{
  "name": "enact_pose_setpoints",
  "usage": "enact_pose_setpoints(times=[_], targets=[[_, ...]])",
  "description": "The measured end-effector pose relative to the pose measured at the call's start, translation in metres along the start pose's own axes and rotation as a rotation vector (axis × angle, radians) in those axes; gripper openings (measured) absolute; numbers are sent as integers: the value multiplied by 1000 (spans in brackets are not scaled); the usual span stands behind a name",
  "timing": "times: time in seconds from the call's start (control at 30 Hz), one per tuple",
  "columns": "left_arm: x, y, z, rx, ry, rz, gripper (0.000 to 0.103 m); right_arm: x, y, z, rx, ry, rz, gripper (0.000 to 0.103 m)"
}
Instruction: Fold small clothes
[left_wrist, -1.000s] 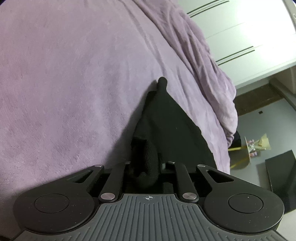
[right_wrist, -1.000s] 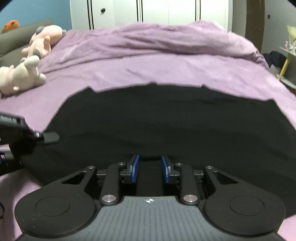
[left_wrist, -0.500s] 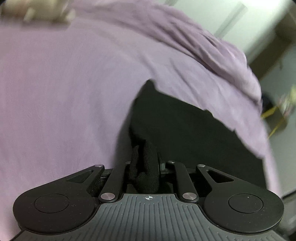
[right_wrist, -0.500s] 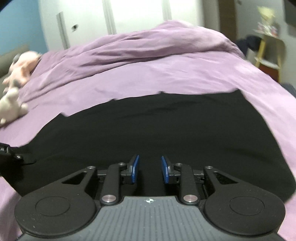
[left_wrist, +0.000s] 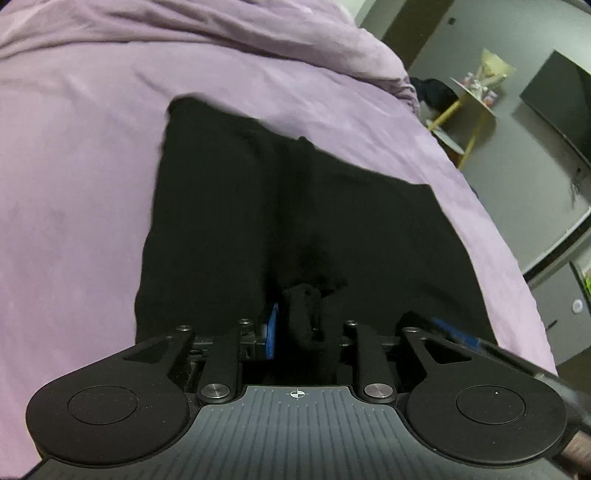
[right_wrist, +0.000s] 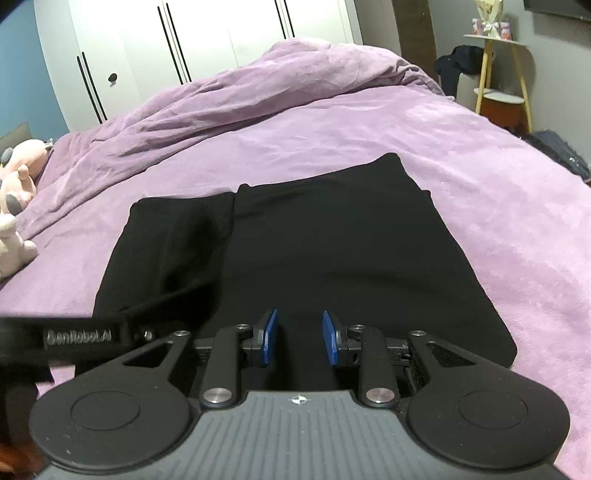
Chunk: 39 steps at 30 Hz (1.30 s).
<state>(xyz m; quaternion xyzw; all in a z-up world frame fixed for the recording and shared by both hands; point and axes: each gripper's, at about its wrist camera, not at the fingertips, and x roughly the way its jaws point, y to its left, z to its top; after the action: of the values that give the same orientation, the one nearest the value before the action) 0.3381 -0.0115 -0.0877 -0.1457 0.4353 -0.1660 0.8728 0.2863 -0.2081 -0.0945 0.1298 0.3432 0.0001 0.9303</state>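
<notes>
A black garment (right_wrist: 332, 251) lies on the purple bed, its left part folded over onto the rest. It also fills the left wrist view (left_wrist: 229, 221). My left gripper (left_wrist: 301, 328) has a bunch of the black fabric between its fingers, with a gap showing beside the blue left pad (left_wrist: 272, 332). It also shows at the left edge of the right wrist view (right_wrist: 81, 336). My right gripper (right_wrist: 300, 338) is open and empty, low over the garment's near edge, blue pads (right_wrist: 271, 336) apart.
The purple blanket (right_wrist: 498, 206) covers the bed, bunched up at the far side. Plush toys (right_wrist: 14, 192) lie at the left. White wardrobes (right_wrist: 207, 40) stand behind. A small yellow-legged side table (right_wrist: 498, 74) stands beyond the right edge of the bed.
My left gripper has carried its end of the garment rightward over the rest, making a fold. Its jaws have eased apart around the fabric. The right gripper stayed open over the near edge.
</notes>
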Motion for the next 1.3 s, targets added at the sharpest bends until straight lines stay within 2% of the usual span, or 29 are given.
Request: enact_pose_setpoints(times=[0.1,0.17,0.2,0.33,0.43,0.5,0.53,0.6,0.67,0.7,0.77,0.83,0.9,0.97,1.07,1.17,1.23,1.3], targets=[[-24,13,-2,-54,-7,-76,27,2,-2,0,-4,-4,16,27],[-47,22,-1,-93,-53,-152,27,5,-1,0,-1,-4,15,27],[-55,24,0,-101,-78,-157,27,6,0,0,-4,-3,12,27],[-70,37,5,-118,-161,-77,27,9,3,-1,-26,-1,-4,28],[-53,44,6,-133,-139,33,27,10,5,-1,-36,4,-12,29],[-37,39,2,-102,-121,69,27,11,6,0,-45,9,-17,29],[-31,34,1,-90,-122,74,27,11,7,0,-55,10,-20,29],[-20,26,-3,-56,-123,66,34,12,9,-1,-77,15,-26,29],[-12,18,-9,-12,-123,91,34,12,11,-1,-89,18,-25,31],[-12,15,-12,20,-131,101,38,12,11,0,-93,20,-22,31],[-17,12,-16,58,-125,86,44,12,10,1,-95,24,-13,32],[-28,12,-17,47,-114,57,44,11,8,3,-88,27,-1,32],[-48,13,-16,27,-137,13,43,8,5,5,-64,26,22,35],[-67,18,-18,-3,-199,-2,44,5,3,10,-27,21,69,37],[-74,27,-17,-37,-245,66,45,9,0,18,45,33,155,41],[-54,34,-17,-54,-180,118,44,19,-2,25,130,72,247,43],[-42,35,-22,-50,-138,109,46,30,-3,30,178,100,314,51],[-45,37,-25,-49,-156,76,50,45,-1,34,194,138,349,55]])
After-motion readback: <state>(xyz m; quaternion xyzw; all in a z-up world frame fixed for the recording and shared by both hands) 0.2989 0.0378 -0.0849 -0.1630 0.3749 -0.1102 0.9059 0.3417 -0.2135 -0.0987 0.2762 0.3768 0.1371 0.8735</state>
